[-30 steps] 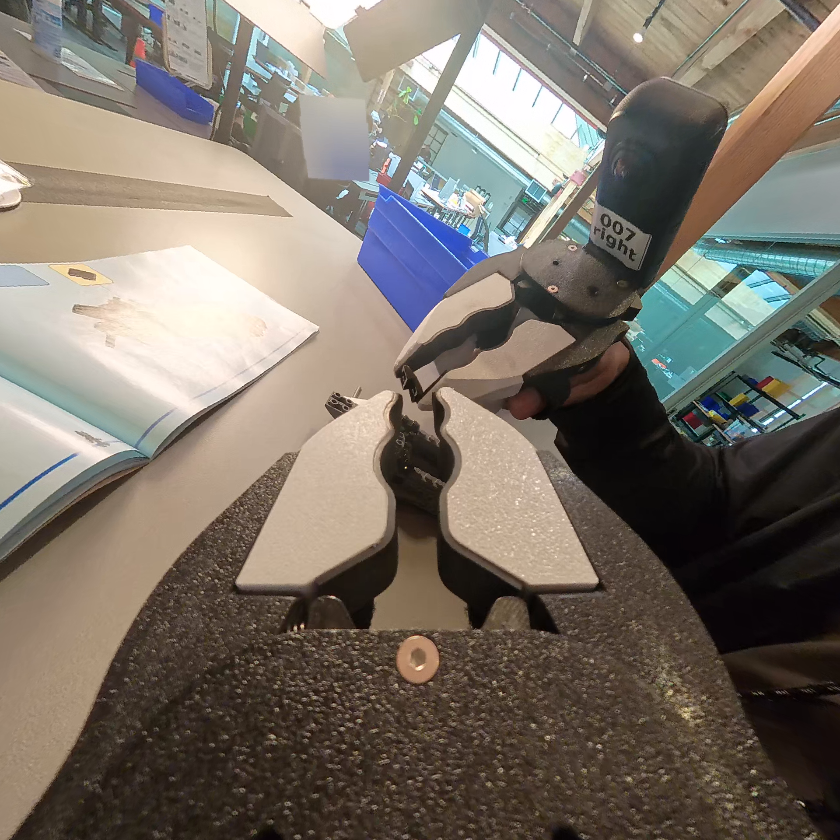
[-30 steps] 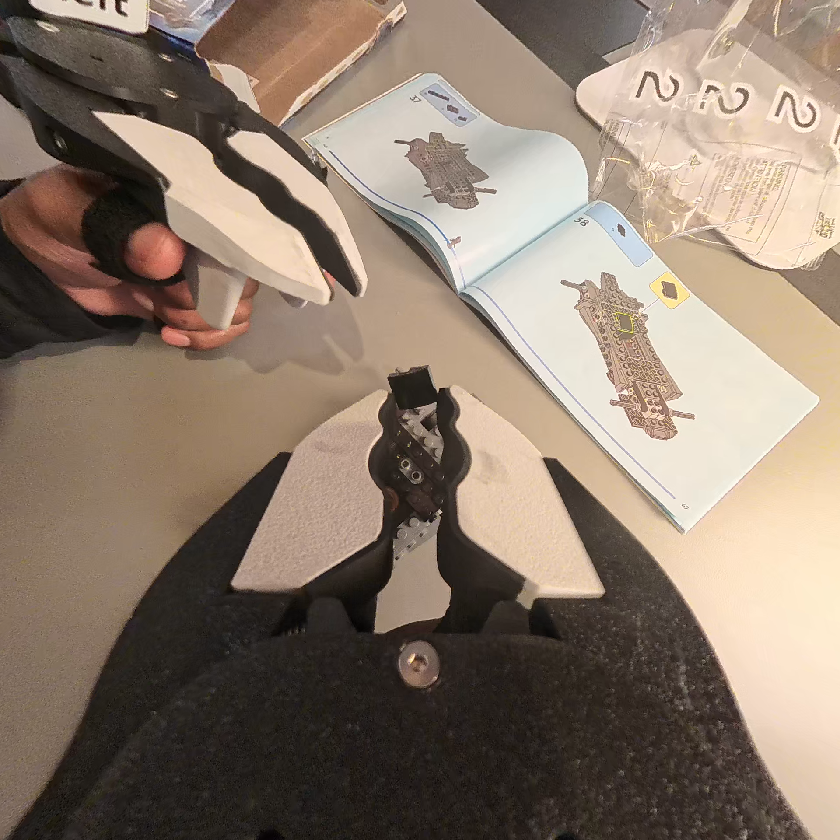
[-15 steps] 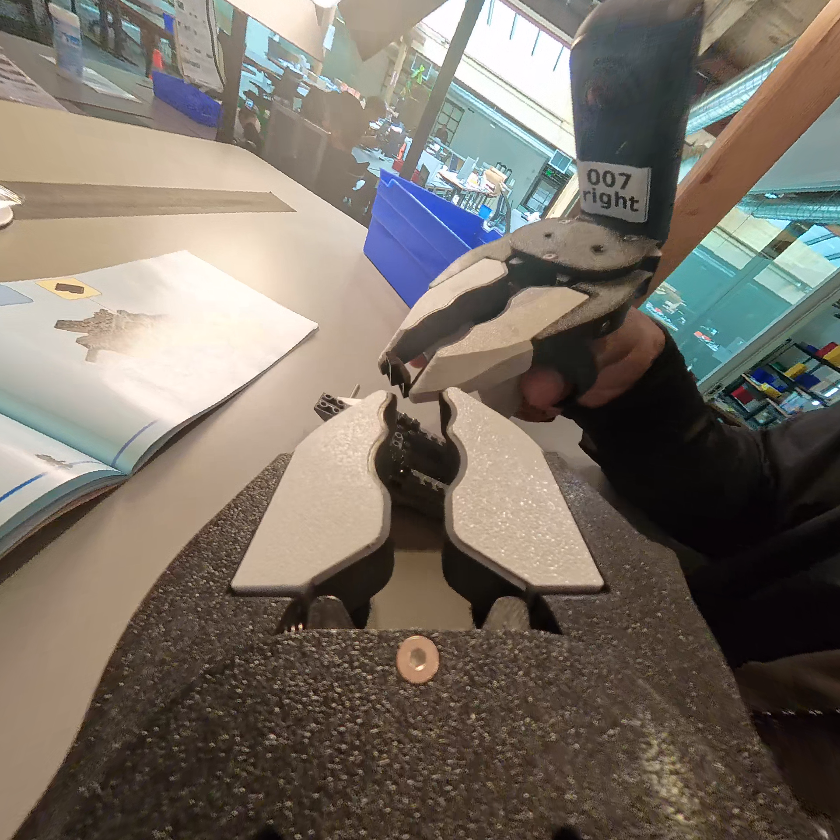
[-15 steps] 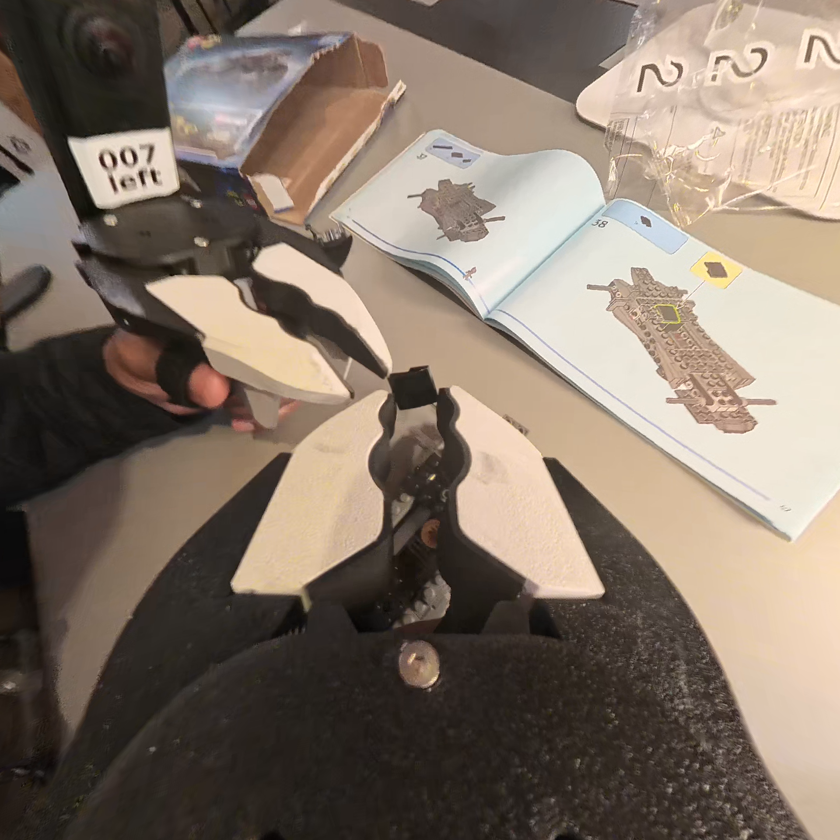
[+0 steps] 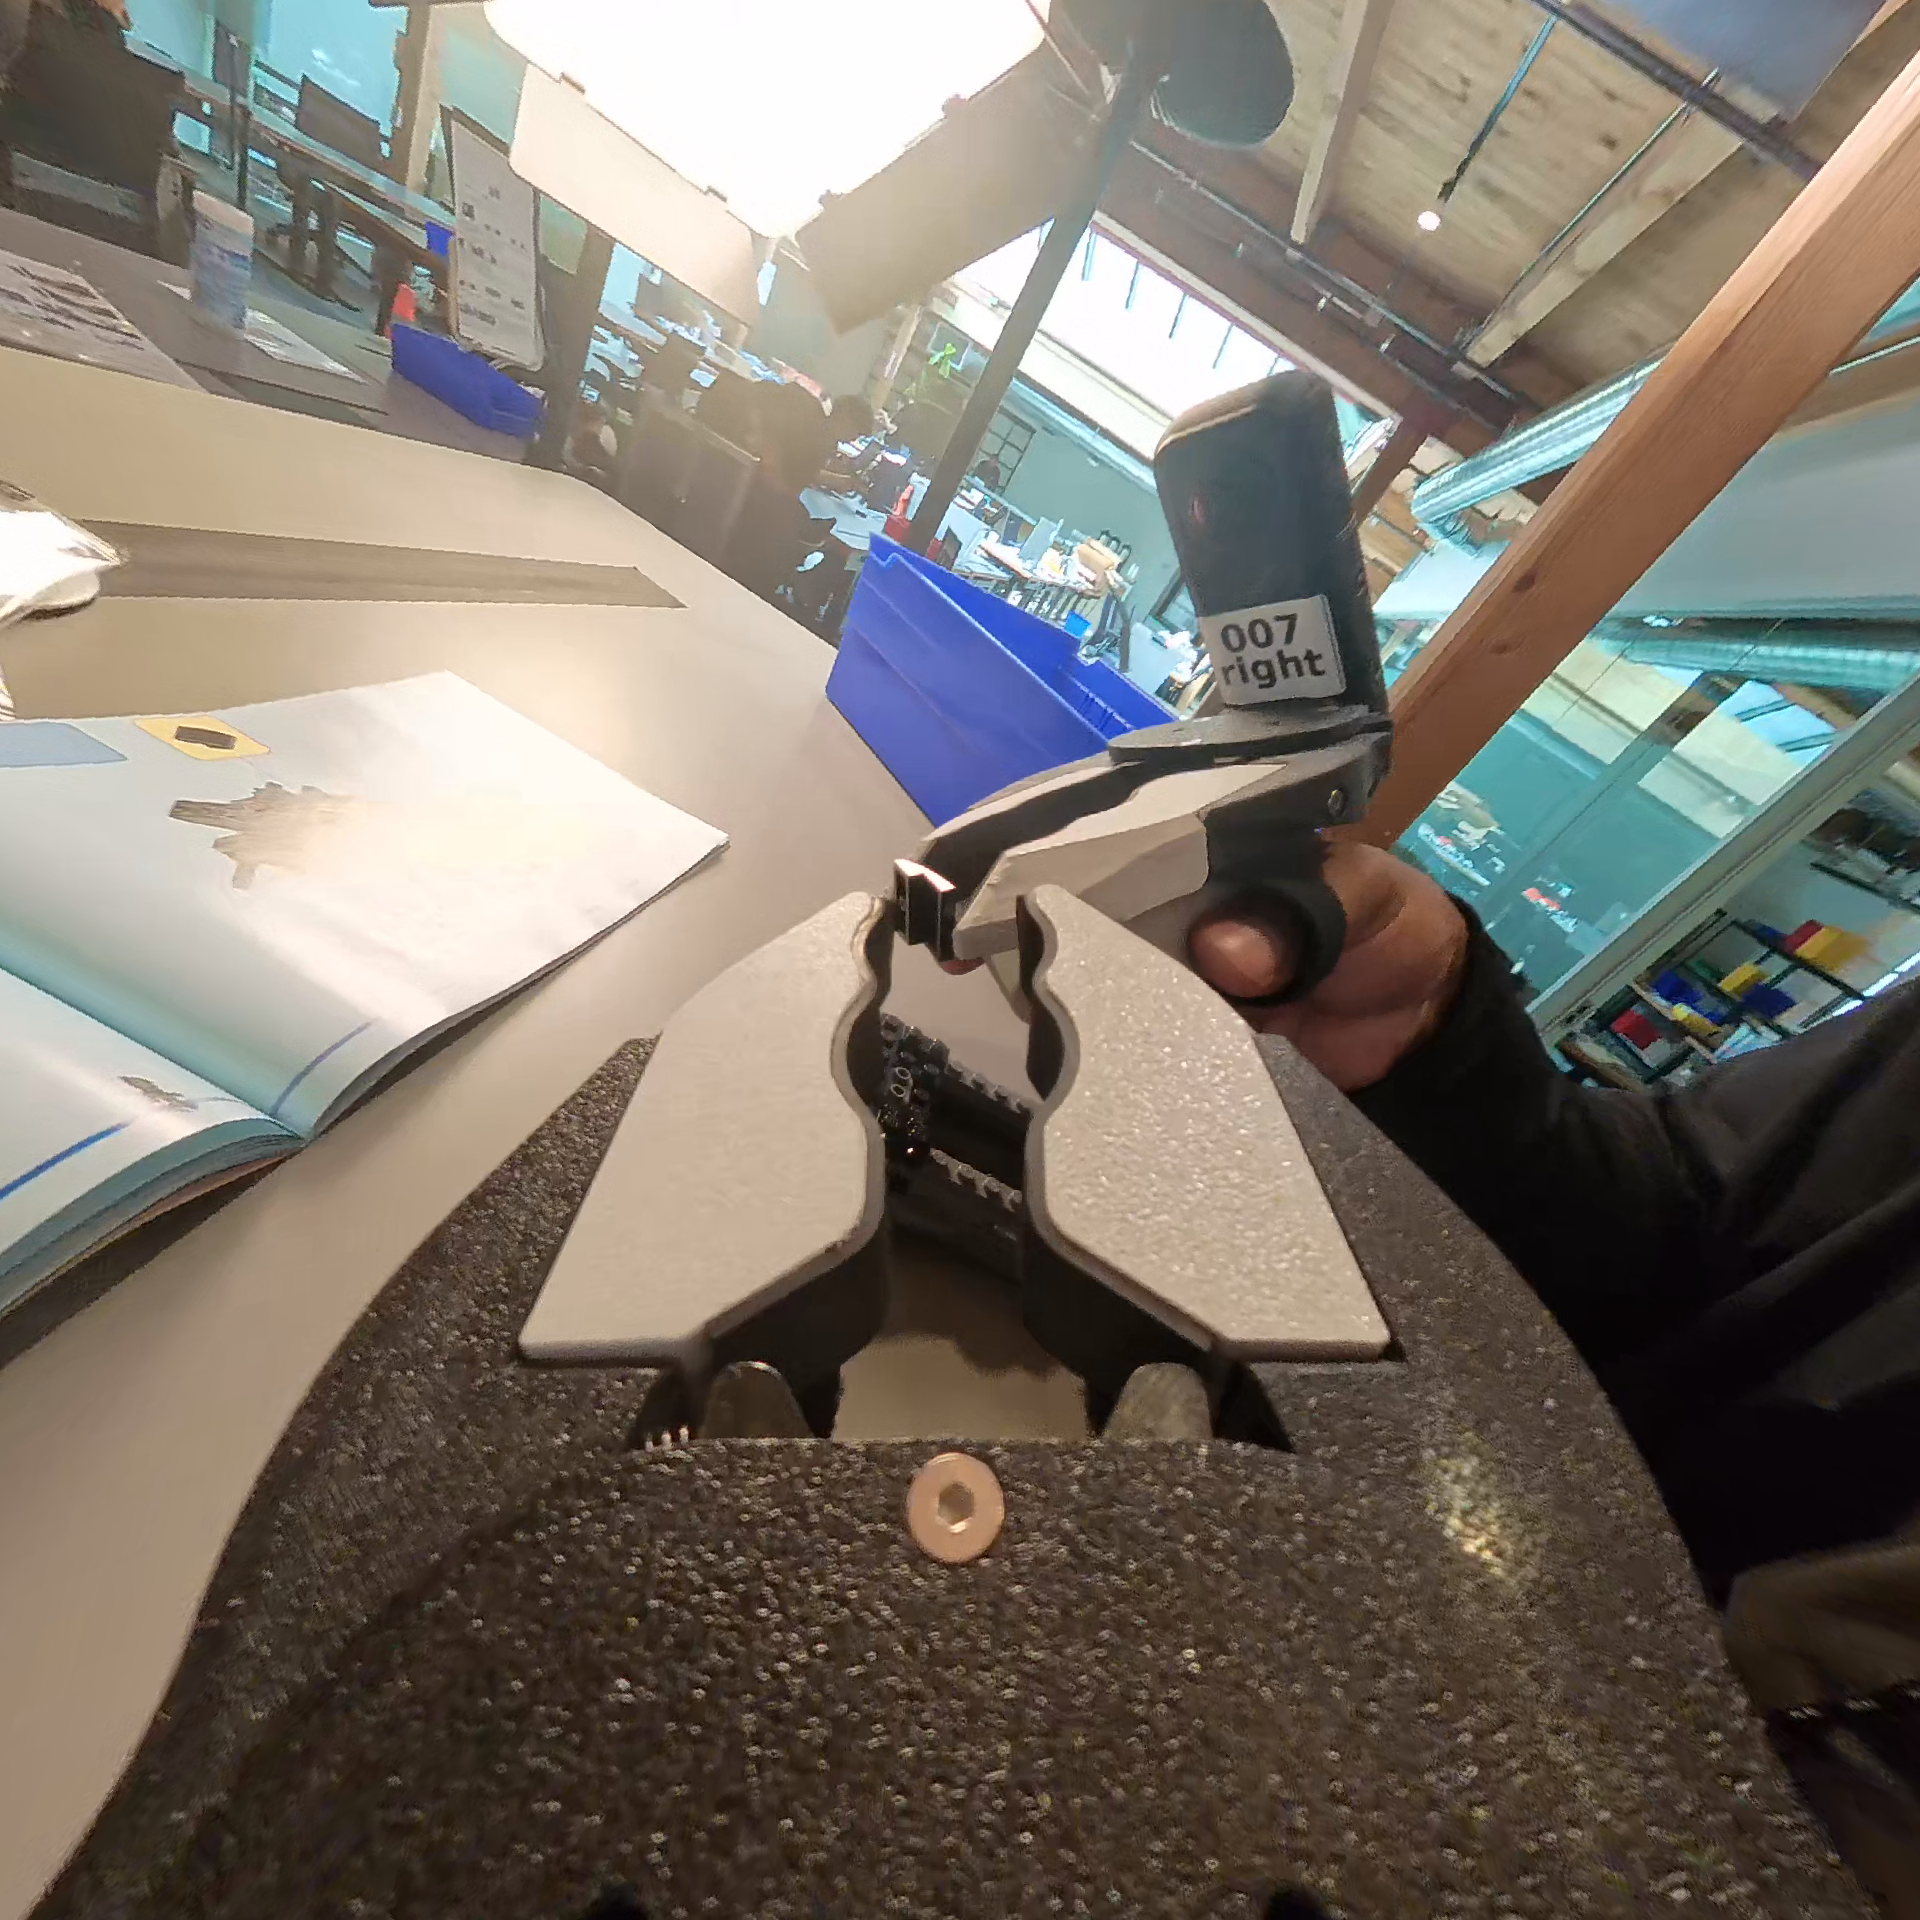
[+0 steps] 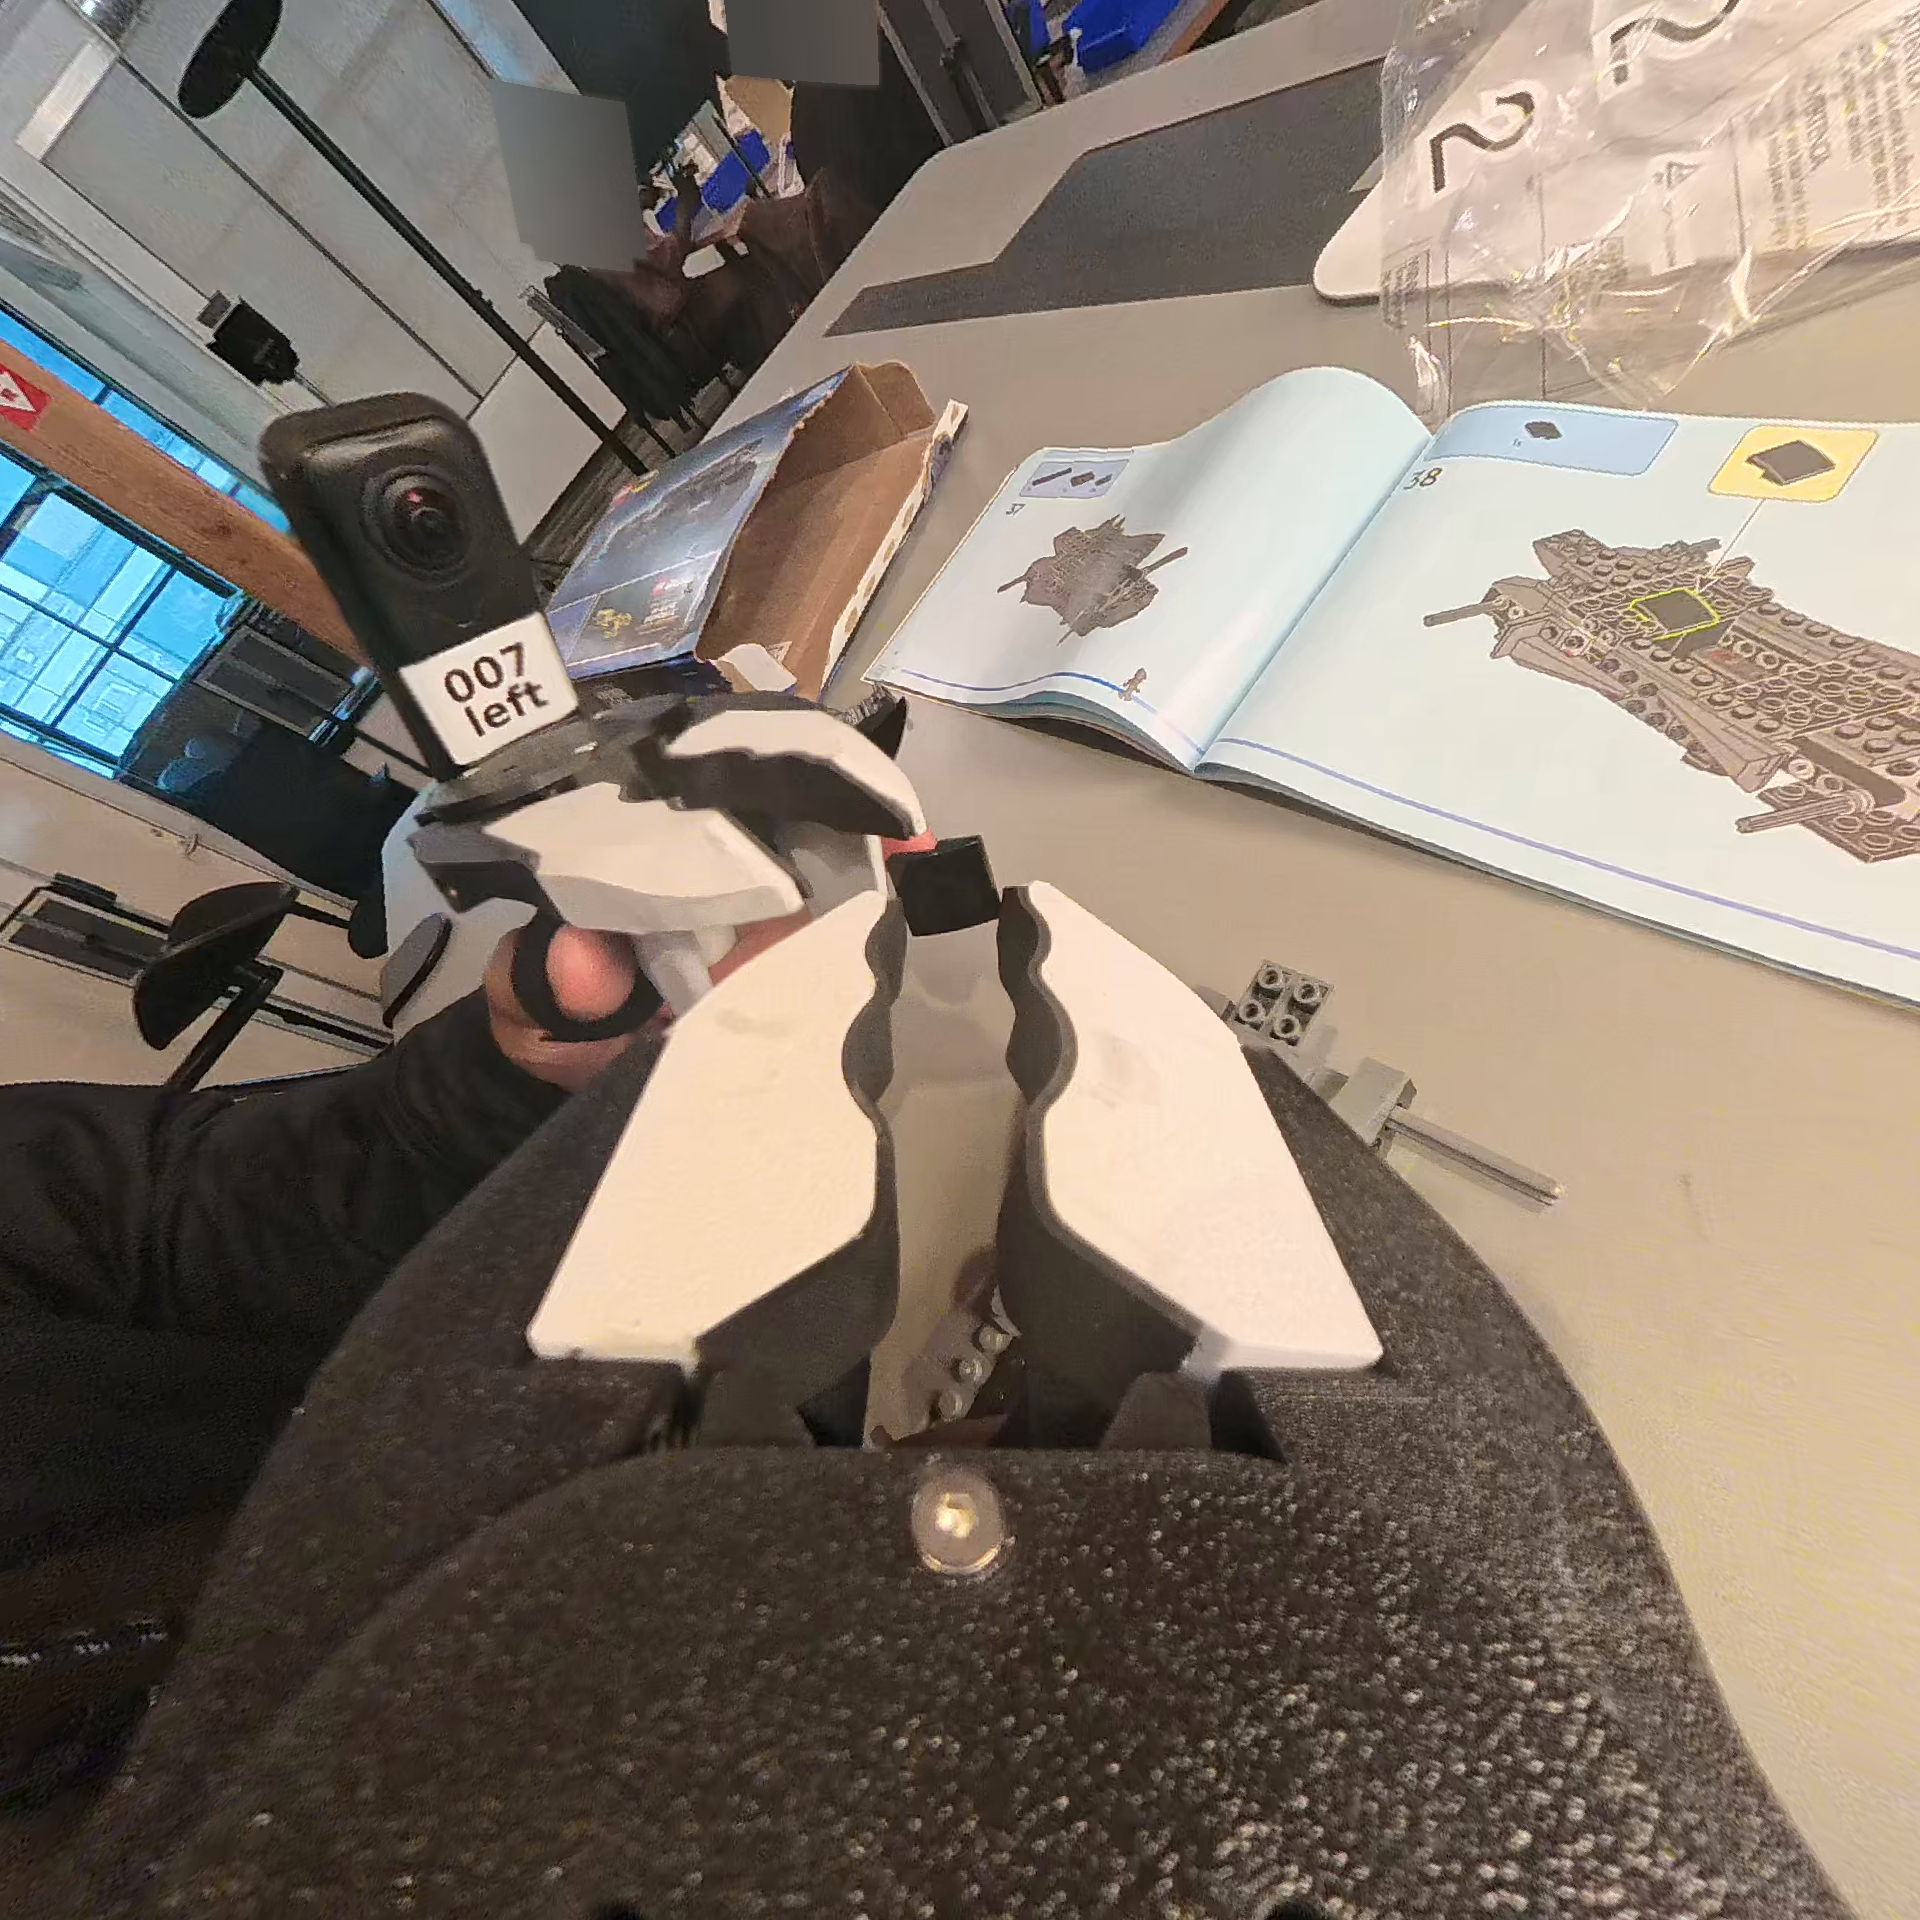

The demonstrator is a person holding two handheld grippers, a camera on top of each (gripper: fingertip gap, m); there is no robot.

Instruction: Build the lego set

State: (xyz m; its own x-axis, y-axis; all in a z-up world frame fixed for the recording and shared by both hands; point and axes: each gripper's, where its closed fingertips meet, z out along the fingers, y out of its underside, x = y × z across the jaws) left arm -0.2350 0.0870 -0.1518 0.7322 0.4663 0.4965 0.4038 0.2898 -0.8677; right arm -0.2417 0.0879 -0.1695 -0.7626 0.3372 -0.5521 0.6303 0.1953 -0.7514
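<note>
My right tool [image 6: 948, 899] is closed on a small black square piece [image 6: 951, 883], pinched at the very tips of its fingers, and most of the piece stands out past them. The left wrist view shows the same pinch from the side.

My left tool [image 5: 951, 904] is partly open and has hold of nothing. Its fingers stand wider apart than they did a second ago. Through the gap I see the dark studded model [image 5: 935, 1101] below, and the right-hand finger is clear of it. The model's grey end and a thin axle stick out on the counter [image 6: 1455, 1403] just right of my right tool.

The other change is how the two tools meet. A second ago my right tool came in above my left one, tilted down. Now it lies lower and flatter, and the black piece sits just at the tip of my left tool's left finger. I cannot tell whether they touch.

The open booklet [image 6: 1455, 644] lies on the counter, farther off to the right in the right wrist view. The torn cardboard box [image 6: 810, 540] is left of it and the clear plastic bags [image 6: 1662, 156] are at the far right. A blue bin [image 5: 966, 686] stands beyond the counter's edge.
</note>
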